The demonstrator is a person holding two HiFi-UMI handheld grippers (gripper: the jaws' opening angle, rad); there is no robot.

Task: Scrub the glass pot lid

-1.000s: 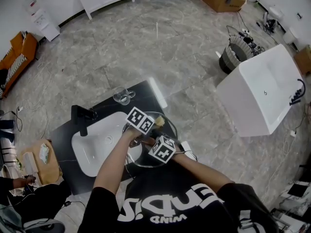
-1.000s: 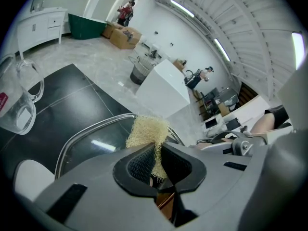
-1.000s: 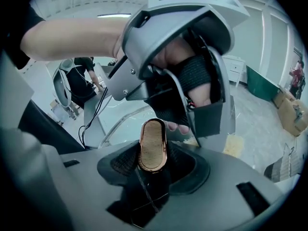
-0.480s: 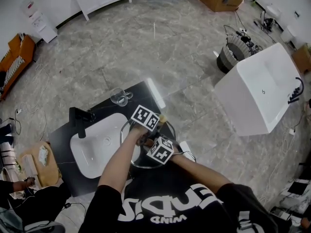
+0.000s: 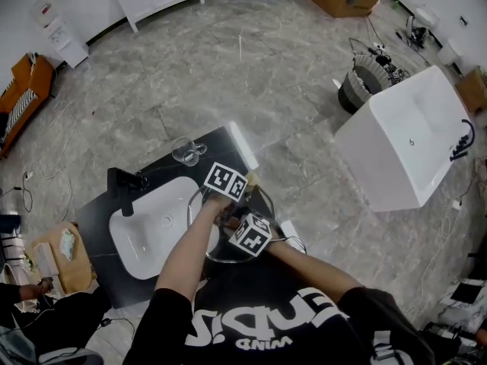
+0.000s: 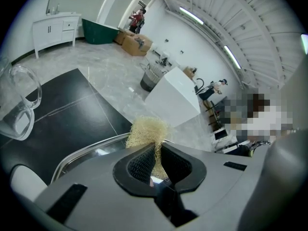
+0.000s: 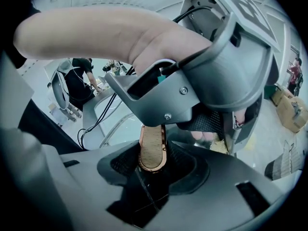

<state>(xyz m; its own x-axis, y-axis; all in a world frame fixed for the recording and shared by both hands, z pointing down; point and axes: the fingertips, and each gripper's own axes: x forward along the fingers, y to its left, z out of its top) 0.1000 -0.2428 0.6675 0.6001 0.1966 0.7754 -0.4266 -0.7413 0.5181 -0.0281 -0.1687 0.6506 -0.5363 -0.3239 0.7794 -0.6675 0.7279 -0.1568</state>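
The lid (image 5: 221,251) is a round pane of clear glass in a thin metal rim. The black counter (image 5: 99,211) shows through it. Its knob (image 7: 152,148) is a flat brown oval with a copper-coloured edge. The lid sits over the counter just right of the sink (image 5: 133,238), with its left edge overlapping the sink's rim. I cannot tell whether it rests on the counter or is held clear of it.

The right gripper (image 7: 153,154) has its jaws clamped on the knob, which stands edge-up between the pads. The left gripper (image 6: 155,153) is just above and beyond it, with its jaws pinching a pale, straw-like scrubber (image 6: 147,131). A tuft of the scrubber sticks out past the tips at the lid's far rim. In the left gripper view the metal rim curves along below the scrubber.

The sink is a white oval basin set in the counter. Its drain (image 5: 167,220) is in the middle and a black tap (image 5: 125,185) stands at its left end. A clear glass jug (image 5: 190,150) stands on the counter behind the sink, well apart from the lid, and I cannot tell whether anything is in it. Across the floor to the right are a white tub (image 5: 403,147) and a dark round basket (image 5: 365,82) holding tangled cables.
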